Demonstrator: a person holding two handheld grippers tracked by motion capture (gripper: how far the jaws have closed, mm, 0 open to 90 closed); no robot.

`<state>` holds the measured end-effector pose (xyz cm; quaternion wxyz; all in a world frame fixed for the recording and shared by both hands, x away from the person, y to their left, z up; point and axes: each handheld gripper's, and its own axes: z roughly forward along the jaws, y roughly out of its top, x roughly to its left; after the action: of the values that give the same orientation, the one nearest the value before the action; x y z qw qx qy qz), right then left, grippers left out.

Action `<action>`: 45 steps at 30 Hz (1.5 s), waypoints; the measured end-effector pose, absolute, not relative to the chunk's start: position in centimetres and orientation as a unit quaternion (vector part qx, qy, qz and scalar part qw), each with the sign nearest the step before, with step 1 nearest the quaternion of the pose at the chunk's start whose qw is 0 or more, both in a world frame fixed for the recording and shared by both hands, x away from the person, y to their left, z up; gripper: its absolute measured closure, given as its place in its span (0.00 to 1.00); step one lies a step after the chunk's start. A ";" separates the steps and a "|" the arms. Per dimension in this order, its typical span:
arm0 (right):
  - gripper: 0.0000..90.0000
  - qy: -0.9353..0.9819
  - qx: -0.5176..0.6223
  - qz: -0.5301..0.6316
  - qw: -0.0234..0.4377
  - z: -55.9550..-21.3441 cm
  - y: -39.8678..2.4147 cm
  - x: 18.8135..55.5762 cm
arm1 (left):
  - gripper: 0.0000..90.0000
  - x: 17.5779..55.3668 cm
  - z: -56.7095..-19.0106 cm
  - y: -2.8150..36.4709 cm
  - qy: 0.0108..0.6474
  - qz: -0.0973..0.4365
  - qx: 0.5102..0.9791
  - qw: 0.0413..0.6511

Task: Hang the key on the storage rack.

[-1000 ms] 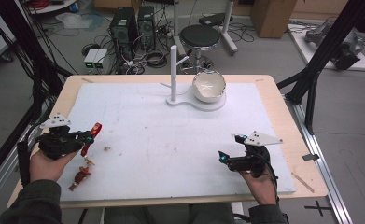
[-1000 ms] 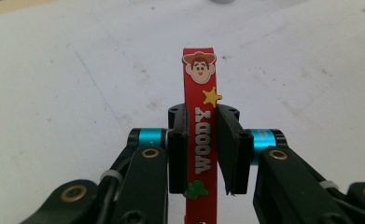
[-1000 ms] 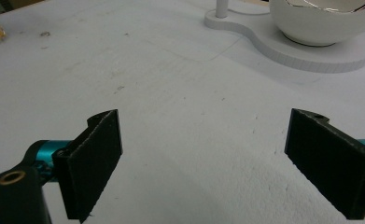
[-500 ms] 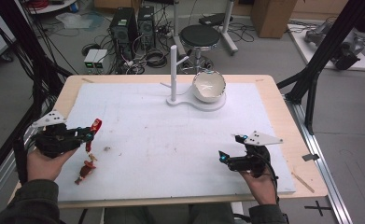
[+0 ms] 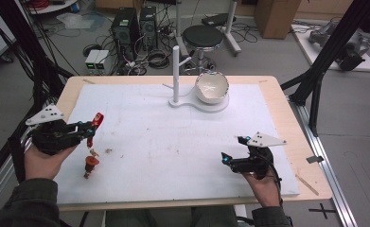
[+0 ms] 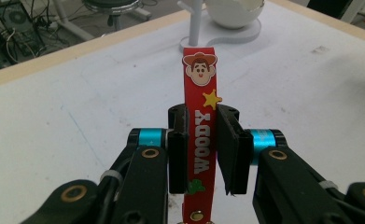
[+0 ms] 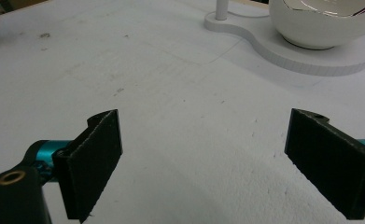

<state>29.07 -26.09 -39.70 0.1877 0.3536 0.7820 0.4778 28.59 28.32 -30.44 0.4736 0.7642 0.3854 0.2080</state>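
Two tools differ: left tool [image 6: 198, 154] pinches the red Woody strap [image 6: 201, 126] lengthwise near the desk's [image 5: 277, 101] left edge; right tool [image 7: 217, 163] gapes wide.

A lab — computer towers [image 5: 135, 26] and tangled cables [image 5: 154, 56] on the floor, black rig struts [image 5: 334, 45] around the table [image 5: 286, 113].

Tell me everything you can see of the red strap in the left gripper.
The red strap looks like flat rubber, printed with white "WOODY" lettering, a cowboy face, a yellow star and a green shape. The left gripper holds it at mid-length between its jaws, above the white mat. A small red charm hangs from its lower end, near the mat.
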 end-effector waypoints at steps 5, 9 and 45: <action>0.11 0.780 0.355 0.479 0.190 -39.6 -26.2 29.0 | 0.83 28.7 -29.4 27.7 0.372 0.213 0.765 0.481; 0.11 0.779 0.354 0.480 0.192 -39.5 -26.3 29.1 | 0.83 29.0 -28.8 27.0 0.363 0.212 0.765 0.488; 0.11 0.777 0.350 0.484 0.198 -38.7 -26.9 29.2 | 0.83 36.3 -26.6 18.8 0.298 0.157 0.788 0.515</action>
<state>29.18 -26.90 -38.74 0.1985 0.3500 0.7773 0.4837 36.30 18.83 -26.57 0.5152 0.7880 0.2984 0.1569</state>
